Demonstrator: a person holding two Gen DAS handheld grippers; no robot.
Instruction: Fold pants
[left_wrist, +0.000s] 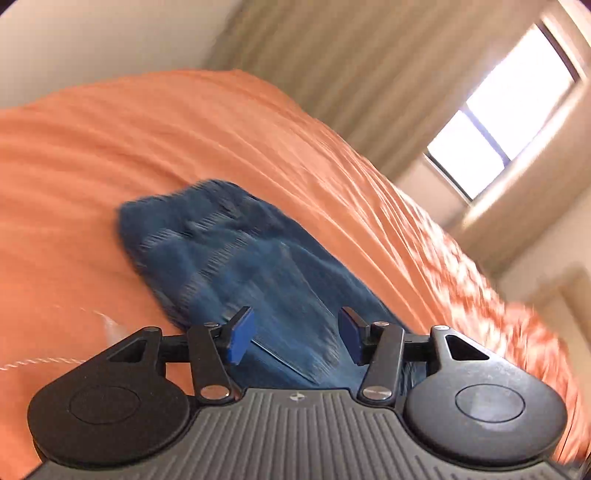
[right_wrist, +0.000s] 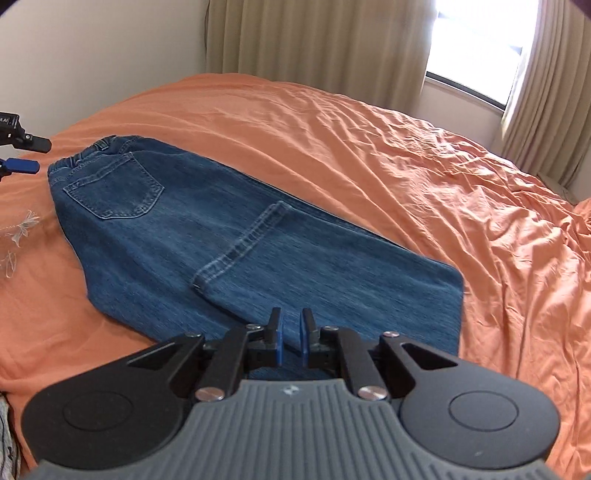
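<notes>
In your left wrist view, blurred, the jeans (left_wrist: 236, 254) lie mid-frame on the orange bed (left_wrist: 92, 147); your left hand-held gripper (left_wrist: 297, 338) hangs wide apart over them, holding nothing.

In your right wrist view, the jeans (right_wrist: 229, 236) look folded leg over leg, hem doubled back; a further fold seems left. Your right hand-held gripper (right_wrist: 291, 336), narrow with a slit showing, sits over their lower edge at bottom centre.

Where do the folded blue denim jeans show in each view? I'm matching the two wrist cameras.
Left wrist view: blurred blue denim jeans sit centre, running down between the open left tool.
Right wrist view: jeans lie centre-left, back pocket up, ahead of the right tool.
Shared landmark: the bright window, upper right.
</notes>
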